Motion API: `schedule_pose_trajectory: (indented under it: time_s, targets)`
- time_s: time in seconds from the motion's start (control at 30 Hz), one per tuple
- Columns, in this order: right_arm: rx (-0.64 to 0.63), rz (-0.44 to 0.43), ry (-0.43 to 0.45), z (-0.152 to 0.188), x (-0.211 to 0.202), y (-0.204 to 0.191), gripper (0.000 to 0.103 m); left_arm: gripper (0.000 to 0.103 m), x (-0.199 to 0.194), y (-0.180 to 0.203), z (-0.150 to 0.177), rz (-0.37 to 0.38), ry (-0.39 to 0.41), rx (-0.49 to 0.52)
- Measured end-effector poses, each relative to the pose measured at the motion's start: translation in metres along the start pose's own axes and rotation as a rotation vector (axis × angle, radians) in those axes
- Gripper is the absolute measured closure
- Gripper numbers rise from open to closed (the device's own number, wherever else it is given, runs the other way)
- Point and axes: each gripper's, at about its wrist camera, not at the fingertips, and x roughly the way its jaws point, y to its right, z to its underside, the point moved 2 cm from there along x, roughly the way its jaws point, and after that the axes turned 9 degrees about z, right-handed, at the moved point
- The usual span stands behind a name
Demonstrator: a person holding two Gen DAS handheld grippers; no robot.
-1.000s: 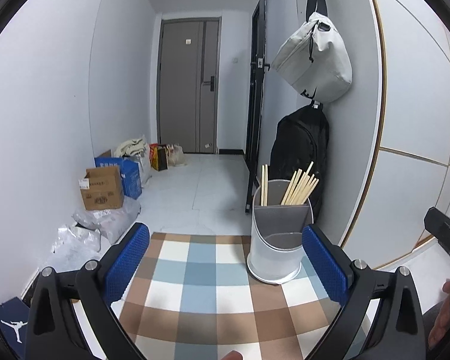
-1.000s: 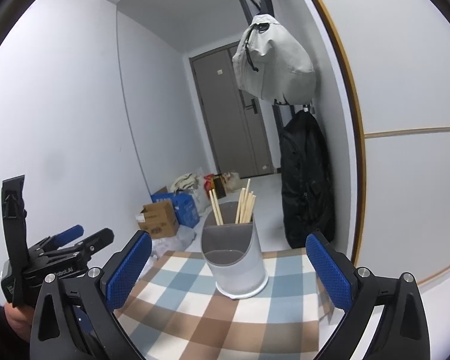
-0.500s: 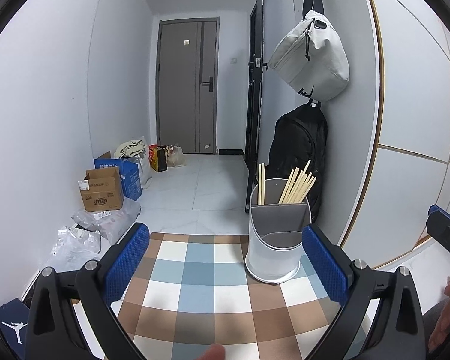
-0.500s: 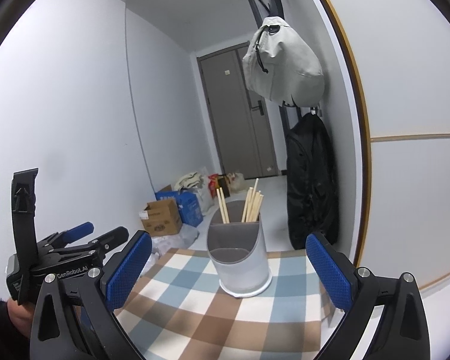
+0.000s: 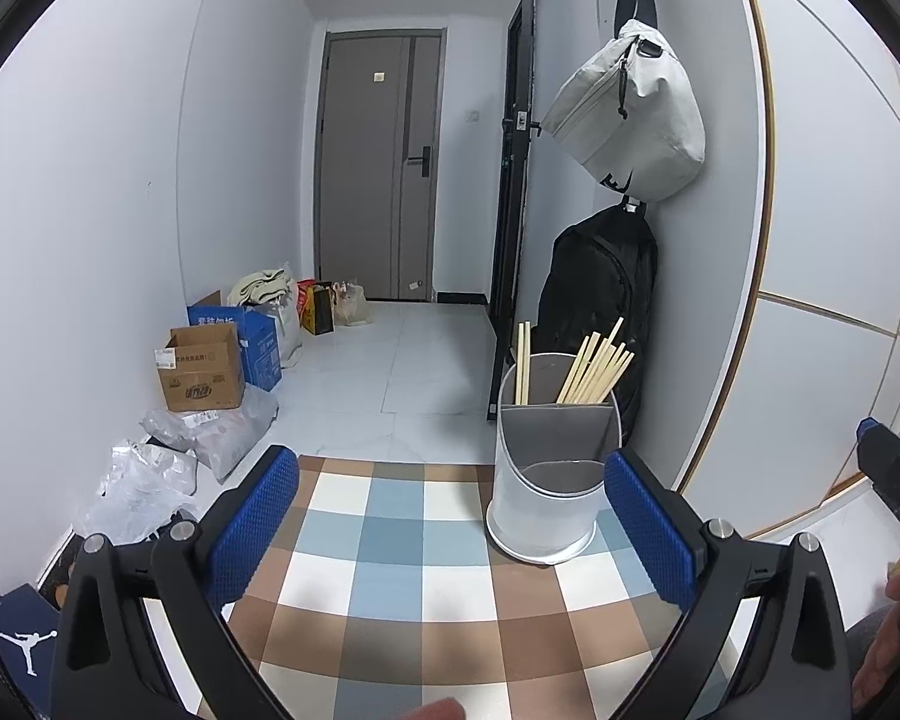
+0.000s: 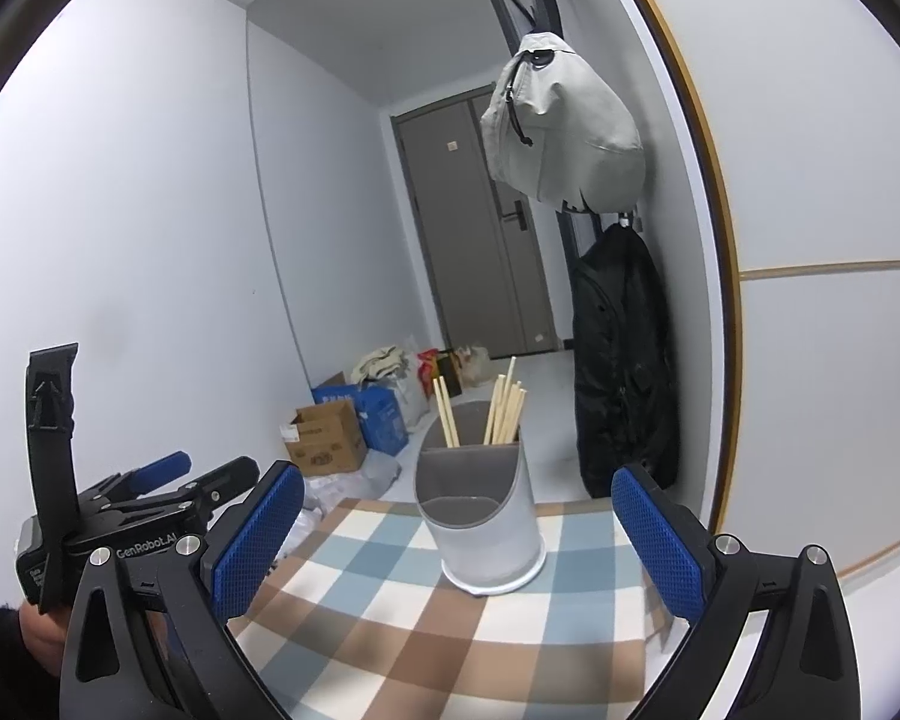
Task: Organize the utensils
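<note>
A white utensil holder with a grey inner divider is seen upright on the checked cloth of the tabletop, toward its far right part in the left wrist view and near the middle in the right wrist view. Wooden chopsticks are held in its rear section: 2 stand straight at the left, a leaning bunch is at the right. The exact count in the bunch cannot be made out. The front section's contents are hidden by its wall.

The left gripper is held above the cloth with its blue-padded fingers spread wide, nothing between them. The right gripper is likewise wide open and empty, the holder framed between its fingers but well apart from them. The near edge of the tabletop is cut off in both views.

Beyond the tabletop, a black backpack and a pale grey bag are noted hanging on the right wall. Cardboard boxes and plastic bags lie along the left wall, before a grey door.
</note>
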Motion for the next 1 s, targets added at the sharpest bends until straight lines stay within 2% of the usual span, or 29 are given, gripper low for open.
schedule_pose_trajectory:
  time_s: [0.27,1.0]
  targets:
    - [0.008,0.0,-0.009,-0.0003,0.0016,0.0015,0.0,0.004,-0.0014,0.0056,0.0001,-0.002,0.016,0.032]
    - [-0.008,-0.009,-0.002,-0.0004,-0.0009,0.0007,0.0,0.004,0.0,0.0077,0.0012,-0.009,0.01,0.029]
